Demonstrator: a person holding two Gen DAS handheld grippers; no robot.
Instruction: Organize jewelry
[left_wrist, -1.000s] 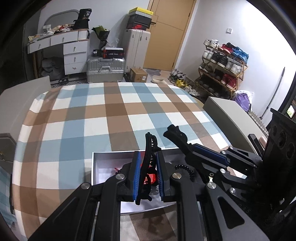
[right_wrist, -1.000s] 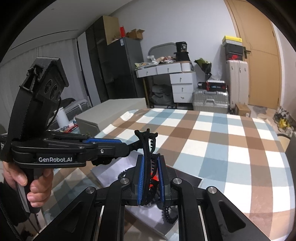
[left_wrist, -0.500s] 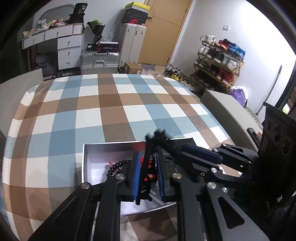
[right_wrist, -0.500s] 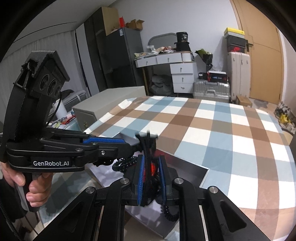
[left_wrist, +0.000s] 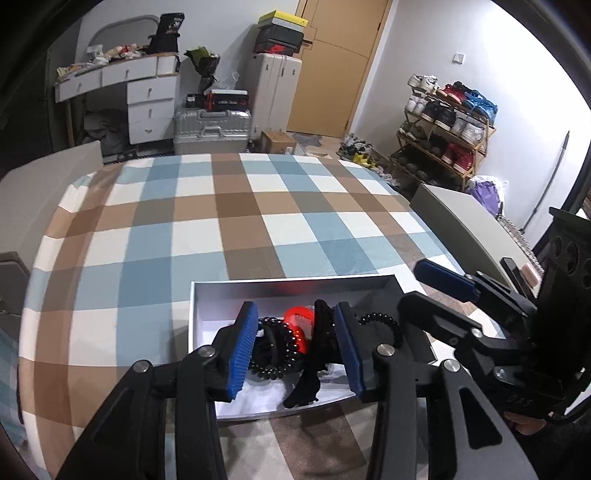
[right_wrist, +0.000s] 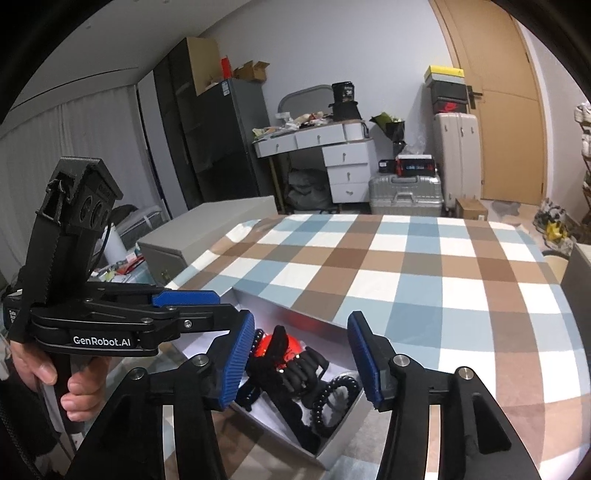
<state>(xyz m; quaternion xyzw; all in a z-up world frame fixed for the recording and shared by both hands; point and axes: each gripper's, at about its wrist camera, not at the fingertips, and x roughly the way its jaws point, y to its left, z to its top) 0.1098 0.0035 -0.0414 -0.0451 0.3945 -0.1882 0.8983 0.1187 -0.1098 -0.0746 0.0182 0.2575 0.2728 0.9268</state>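
A white open box (left_wrist: 291, 283) (right_wrist: 343, 428) lies on the checked tablecloth. Inside it are a black claw clip (left_wrist: 318, 354) (right_wrist: 295, 373), a black spiral hair tie (left_wrist: 274, 356) (right_wrist: 332, 398) and a red piece (left_wrist: 300, 322) (right_wrist: 286, 343). My left gripper (left_wrist: 295, 349) (right_wrist: 223, 306) hangs over the box, its jaws opening. The clip stands between its blue pads, close to the right-hand one, and is not squeezed. My right gripper (right_wrist: 301, 356) (left_wrist: 413, 284) comes in from the right, its jaws opening too, with the clip below and free of both pads.
A person's hand (right_wrist: 70, 391) holds the left gripper's handle. Grey cabinets (left_wrist: 469, 229) (right_wrist: 207, 236) flank the table. Beyond the far edge stand suitcases (left_wrist: 212, 127), a white desk (right_wrist: 332, 147) and a shoe rack (left_wrist: 447, 125).
Both grippers were shut on the black claw clip held above the box. They lowered it a little, their jaws have parted, and the clip now rests in the box.
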